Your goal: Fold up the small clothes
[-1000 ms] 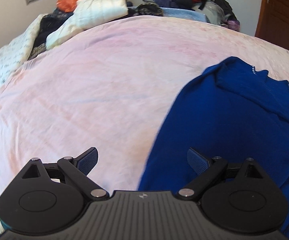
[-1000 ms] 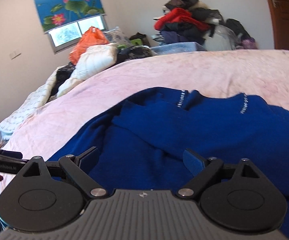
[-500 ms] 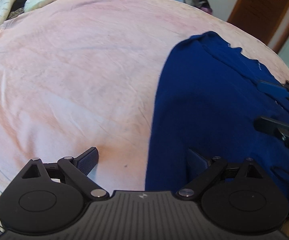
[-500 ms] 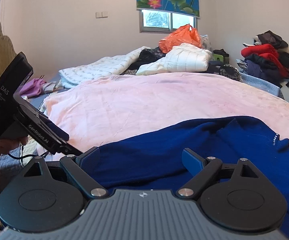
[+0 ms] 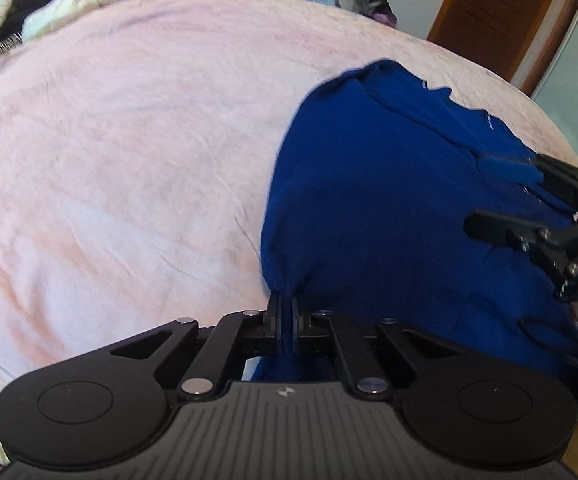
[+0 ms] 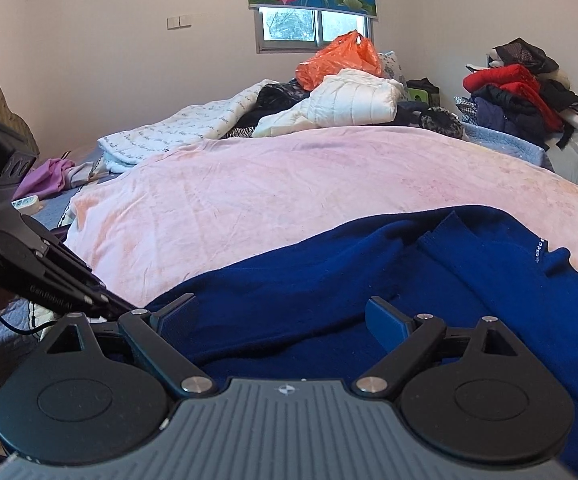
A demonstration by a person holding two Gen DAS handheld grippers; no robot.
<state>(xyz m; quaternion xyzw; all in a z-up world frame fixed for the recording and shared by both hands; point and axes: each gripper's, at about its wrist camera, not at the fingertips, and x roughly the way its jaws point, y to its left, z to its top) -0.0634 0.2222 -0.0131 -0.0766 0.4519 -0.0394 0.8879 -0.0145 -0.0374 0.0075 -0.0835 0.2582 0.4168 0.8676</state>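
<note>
Left wrist view, left claw (image 5: 285,312) pinching blue sweater (image 5: 389,208) edge, right claw (image 6: 281,316) wide above it.

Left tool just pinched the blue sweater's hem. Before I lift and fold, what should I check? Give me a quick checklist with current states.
1. Left tool shut on the blue sweater: ok, fabric is pinched between its fingers.
2. Right tool gripping the sweater: not ok, its fingers are open above the fabric.
3. Both tools near the same hem: ok, the right one is beside the left.
4. Pink blanket caught in the left pinch: cannot tell, the underside is hidden.
5. Landing area ahead of the sweater: ok, bare blanket.
6. Clothes pile away from the fold: ok, it lies at the far edge.
</note>
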